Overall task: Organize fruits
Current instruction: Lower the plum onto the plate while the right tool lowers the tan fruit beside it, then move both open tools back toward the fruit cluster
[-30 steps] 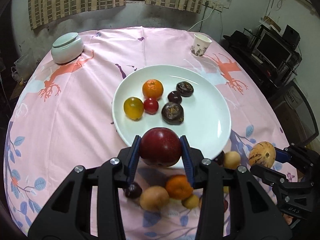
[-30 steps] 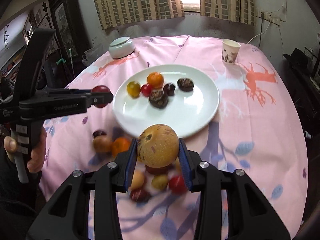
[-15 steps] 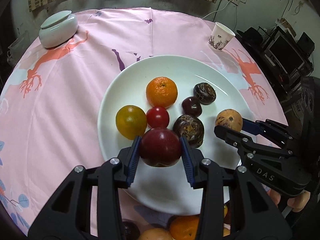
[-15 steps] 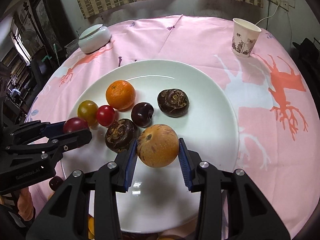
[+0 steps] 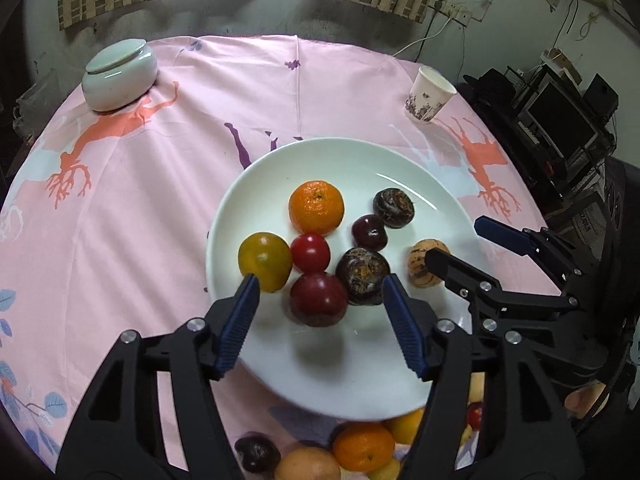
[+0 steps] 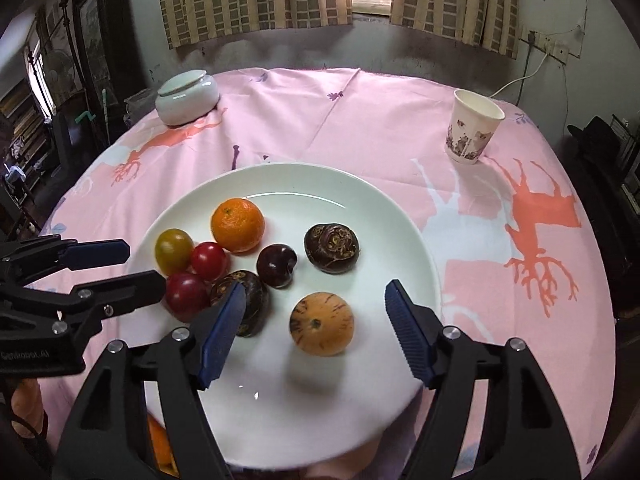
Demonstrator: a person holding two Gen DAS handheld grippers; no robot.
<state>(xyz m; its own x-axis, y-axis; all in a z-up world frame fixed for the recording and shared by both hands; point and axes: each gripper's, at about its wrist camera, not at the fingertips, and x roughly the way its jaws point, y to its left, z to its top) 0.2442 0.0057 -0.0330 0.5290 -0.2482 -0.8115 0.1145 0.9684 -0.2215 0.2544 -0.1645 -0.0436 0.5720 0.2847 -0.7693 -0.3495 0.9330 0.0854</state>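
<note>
A white plate point(image 5: 384, 364) point(image 6: 360, 192) holds several fruits: an orange point(image 5: 316, 207), a yellow-green tomato point(image 5: 265, 260), a red tomato point(image 5: 310, 253) and dark brown fruits. My left gripper point(image 5: 320, 296) is open; the dark red apple point(image 5: 318, 299) point(image 6: 187, 295) lies on the plate between its fingers. My right gripper point(image 6: 316, 300) is open; the tan striped fruit point(image 6: 322, 323) point(image 5: 426, 268) lies on the plate between its fingers. Each gripper shows in the other's view.
A lidded white bowl point(image 5: 119, 74) stands at the far left and a paper cup point(image 5: 428, 94) at the far right of the pink cloth. Several loose fruits point(image 5: 362, 446) lie on the cloth below the plate's near rim.
Both grippers have opened. The red apple and the tan striped fruit left the jaws and now rest on the plate. Both grippers have drawn back a little.
</note>
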